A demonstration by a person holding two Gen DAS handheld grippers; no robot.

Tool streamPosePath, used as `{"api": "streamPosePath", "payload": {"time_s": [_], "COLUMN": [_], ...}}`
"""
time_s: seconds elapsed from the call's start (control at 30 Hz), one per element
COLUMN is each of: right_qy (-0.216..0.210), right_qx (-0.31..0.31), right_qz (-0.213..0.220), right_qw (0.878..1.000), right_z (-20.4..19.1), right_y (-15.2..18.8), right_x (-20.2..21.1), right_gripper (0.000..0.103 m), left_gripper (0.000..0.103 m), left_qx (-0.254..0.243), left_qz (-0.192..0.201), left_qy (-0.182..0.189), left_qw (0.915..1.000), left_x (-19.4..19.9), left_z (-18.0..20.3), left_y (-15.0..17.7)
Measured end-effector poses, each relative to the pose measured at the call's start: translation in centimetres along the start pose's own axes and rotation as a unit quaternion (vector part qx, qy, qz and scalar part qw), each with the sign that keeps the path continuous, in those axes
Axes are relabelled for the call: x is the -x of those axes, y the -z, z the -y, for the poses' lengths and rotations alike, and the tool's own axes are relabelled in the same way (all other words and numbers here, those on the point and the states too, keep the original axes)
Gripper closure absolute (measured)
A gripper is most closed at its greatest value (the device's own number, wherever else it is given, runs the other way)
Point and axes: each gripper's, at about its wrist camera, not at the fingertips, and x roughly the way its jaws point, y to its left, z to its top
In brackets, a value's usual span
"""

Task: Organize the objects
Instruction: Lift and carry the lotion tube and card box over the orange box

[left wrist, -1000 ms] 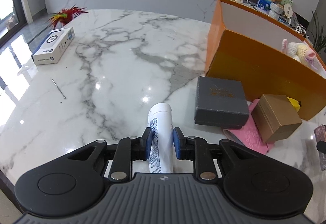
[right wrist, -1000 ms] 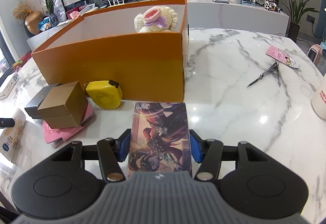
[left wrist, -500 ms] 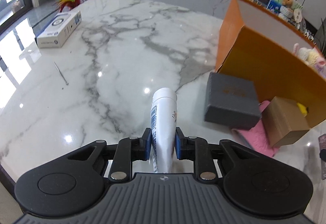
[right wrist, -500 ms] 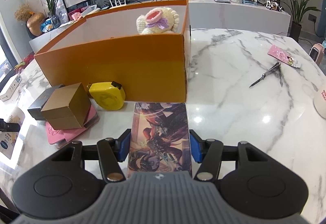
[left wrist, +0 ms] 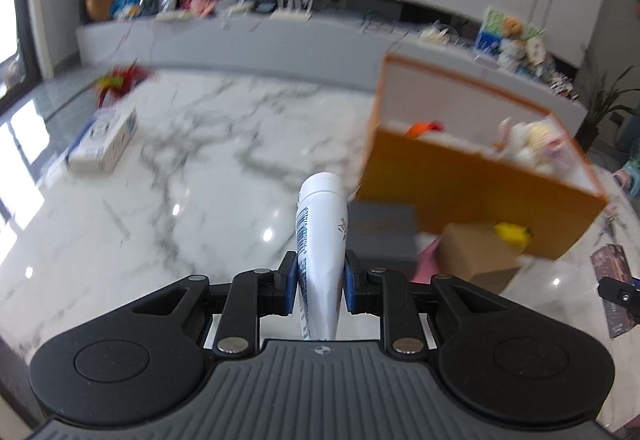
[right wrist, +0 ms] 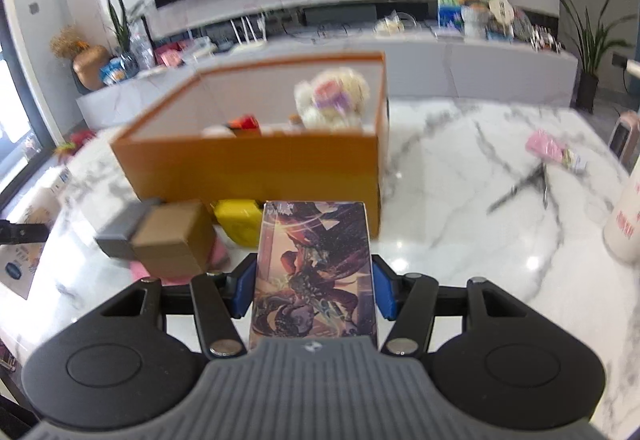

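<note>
My left gripper (left wrist: 320, 288) is shut on a white tube (left wrist: 322, 232) with a barcode, held above the marble table, cap pointing forward. My right gripper (right wrist: 314, 292) is shut on a card box with dark fantasy artwork (right wrist: 314, 264), held above the table in front of the orange box (right wrist: 256, 159). The orange box (left wrist: 480, 175) is open on top and holds a cream plush toy (right wrist: 332, 99) and a small orange-red item (right wrist: 242, 121). The right gripper with its card box shows at the right edge of the left wrist view (left wrist: 614, 288).
A grey box (left wrist: 384, 236), a brown cardboard box (right wrist: 172, 236), a pink item (left wrist: 426, 264) and a yellow tape measure (right wrist: 238, 220) lie against the orange box's front. A white-blue carton (left wrist: 102, 139) sits far left. Scissors (right wrist: 524, 185), a pink packet (right wrist: 554, 151) and a white bottle (right wrist: 624, 224) lie right.
Both grippers have risen and tilted up with their loads, so the inside of the orange box and the room behind now show. The views are blurred by motion.
</note>
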Motion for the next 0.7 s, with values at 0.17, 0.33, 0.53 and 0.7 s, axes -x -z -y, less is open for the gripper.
{"api": "streamPosePath", "payload": {"time_s": [0.17, 0.33, 0.53, 0.7], "right_qy": [-0.02, -0.046, -0.051, -0.044], "right_qx": [0.011, 0.001, -0.007, -0.005], "right_qz": [0.056, 0.086, 0.098, 0.072], "right_qw": [0.998, 0.995, 0.994, 0.996], "right_z": [-1.5, -2.8, -3.7, -4.2], "right_y": [-3.5, -8.4, -11.9, -12.5], "right_x": [2.4, 1.1, -4.3, -9.2], "right_gripper": [0.043, 0.043, 0.043, 0.043], "left_gripper": [0.077, 0.077, 0.077, 0.077], "left_qx": [-0.015, -0.026, -0.011, 0.021], "left_qz": [0.049, 0.067, 0.072, 0.049], "left_qy": [0.039, 0.069, 0.113, 0.116], "left_qw": [0.9979, 0.995, 0.9909, 0.9918], "left_x": [2.1, -0.1, -6.5, -12.0], "left_z": [3.6, 7.4, 8.8, 8.4], "left_y": [-3.9, -9.0, -13.0, -13.9]}}
